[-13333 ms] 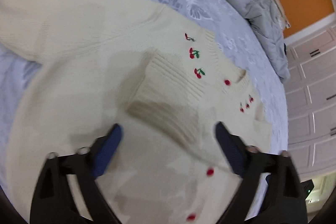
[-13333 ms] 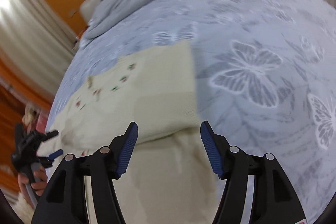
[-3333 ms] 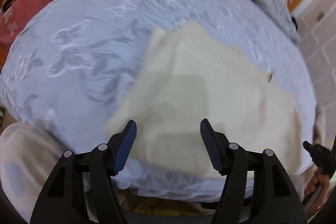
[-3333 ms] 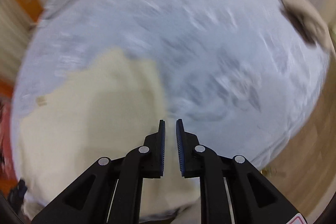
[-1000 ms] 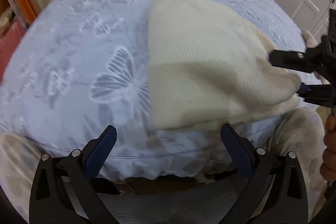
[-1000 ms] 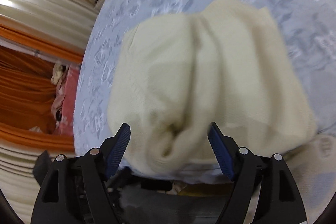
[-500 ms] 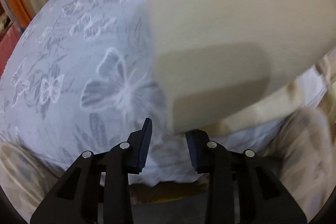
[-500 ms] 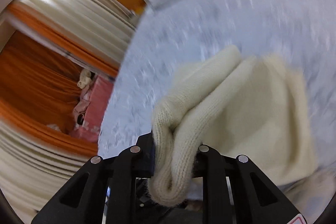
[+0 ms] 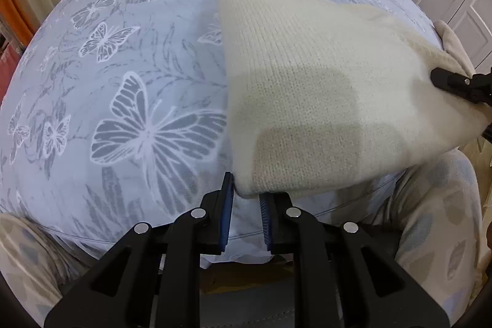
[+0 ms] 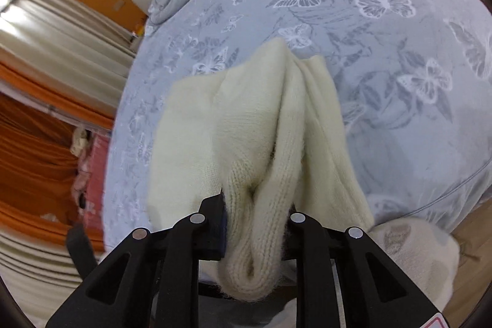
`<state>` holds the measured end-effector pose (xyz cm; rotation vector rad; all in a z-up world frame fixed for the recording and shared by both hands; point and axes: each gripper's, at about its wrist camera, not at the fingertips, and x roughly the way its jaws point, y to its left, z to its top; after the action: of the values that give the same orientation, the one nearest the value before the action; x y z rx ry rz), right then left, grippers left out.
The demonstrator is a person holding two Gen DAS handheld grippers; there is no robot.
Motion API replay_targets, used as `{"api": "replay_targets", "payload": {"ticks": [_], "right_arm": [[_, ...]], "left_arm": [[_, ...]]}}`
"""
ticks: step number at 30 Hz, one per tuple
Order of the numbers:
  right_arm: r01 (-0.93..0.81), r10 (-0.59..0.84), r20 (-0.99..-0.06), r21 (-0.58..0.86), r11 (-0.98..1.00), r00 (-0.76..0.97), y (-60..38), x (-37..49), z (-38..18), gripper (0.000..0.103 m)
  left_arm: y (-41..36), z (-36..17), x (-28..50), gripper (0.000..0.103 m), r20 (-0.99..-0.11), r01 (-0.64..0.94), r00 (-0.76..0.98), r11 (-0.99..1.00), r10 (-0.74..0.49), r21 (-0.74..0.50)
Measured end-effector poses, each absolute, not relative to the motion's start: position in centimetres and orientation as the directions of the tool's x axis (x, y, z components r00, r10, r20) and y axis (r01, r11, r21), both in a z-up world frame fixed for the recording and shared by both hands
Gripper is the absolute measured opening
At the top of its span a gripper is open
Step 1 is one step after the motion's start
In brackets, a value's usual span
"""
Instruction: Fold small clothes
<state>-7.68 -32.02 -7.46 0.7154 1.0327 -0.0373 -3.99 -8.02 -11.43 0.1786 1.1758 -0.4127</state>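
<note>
The cream sweater (image 9: 323, 88), already folded to a thick pad, lies near the front edge of the bed (image 9: 123, 51), its near corners raised in my two tools. My left gripper (image 9: 245, 199) has its fingers closed on the near-left corner; my right gripper (image 10: 256, 223) is clamped around a fat bundle of knit layers (several thicknesses, by the look of it). I judge this the last fold or a carry. Next calls for moving both corners together, level, so the layers don't slip apart before I let go.
</note>
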Motion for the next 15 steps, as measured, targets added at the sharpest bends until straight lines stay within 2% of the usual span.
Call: {"api": "replay_targets", "payload": {"ticks": [3,9,12,13,14,15], "right_arm": [[0.416,0.279,-0.861,0.46,0.785,0.425,-32.6,-6.6,-11.2,0.018],[0.391,0.28,-0.844,0.474,0.789,0.458,-32.5,-7.0,-9.1,0.02],[0.411,0.305,-0.86,0.472,0.78,0.409,-32.1,-6.8,-10.3,0.027],[0.415,0.318,-0.853,0.487,0.768,0.414,-31.9,-6.4,-10.1,0.028],[0.411,0.326,-0.848,0.497,0.764,0.418,-31.7,-6.2,-9.8,0.028],[0.405,0.33,-0.844,0.502,0.764,0.423,-31.5,-5.9,-9.6,0.025]], "left_arm": [[-8.4,-11.6,-4.2,0.016,-0.924,0.413,0.319,0.908,-0.211,-0.064],[-8.0,-11.4,-4.1,0.019,-0.931,0.4,0.305,0.914,-0.201,-0.067],[-8.0,-11.4,-4.0,0.021,-0.93,0.388,0.305,0.918,-0.204,-0.075],[-8.2,-11.3,-4.1,0.031,-0.929,0.396,0.315,0.916,-0.195,-0.058],[-8.4,-11.1,-4.3,0.048,-0.926,0.408,0.322,0.911,-0.198,-0.053],[-8.5,-10.9,-4.4,0.057,-0.922,0.411,0.328,0.91,-0.204,-0.055]]}}
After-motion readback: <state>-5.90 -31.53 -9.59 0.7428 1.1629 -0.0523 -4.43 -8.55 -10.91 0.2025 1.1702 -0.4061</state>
